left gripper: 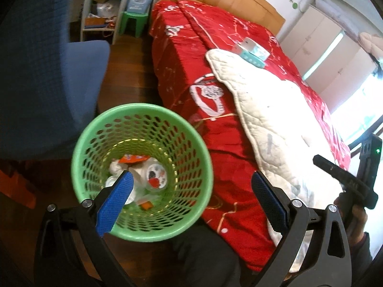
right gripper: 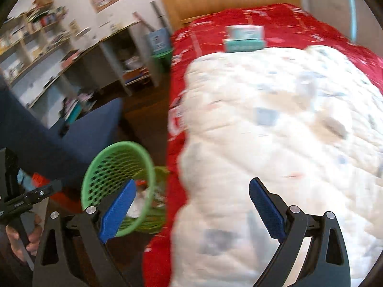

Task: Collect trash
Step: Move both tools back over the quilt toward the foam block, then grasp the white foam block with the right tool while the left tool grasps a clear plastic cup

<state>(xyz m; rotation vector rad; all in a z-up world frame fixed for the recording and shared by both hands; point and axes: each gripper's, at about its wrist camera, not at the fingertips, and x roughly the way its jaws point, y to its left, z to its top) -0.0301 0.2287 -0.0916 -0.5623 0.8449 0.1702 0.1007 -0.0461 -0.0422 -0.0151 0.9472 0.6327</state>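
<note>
Trash (left gripper: 143,174) sits in the green basket (left gripper: 191,143) left of the bed (left gripper: 191,71) (red cover); both grippers' jaws apart, empty.

I see the green perforated wastebasket (left gripper: 143,167) standing upright on the wood floor, just beside the red-covered bed. I note trash in its bottom: crumpled white paper (left gripper: 117,167), an orange wrapper (left gripper: 131,159) and a printed lid (left gripper: 155,175).

From my right wrist view everything is blurred — the shelves (right gripper: 36,43) unreadable; the green basket (right gripper: 115,167) partly hidden behind my gripper finger (right gripper: 117,212).
</note>
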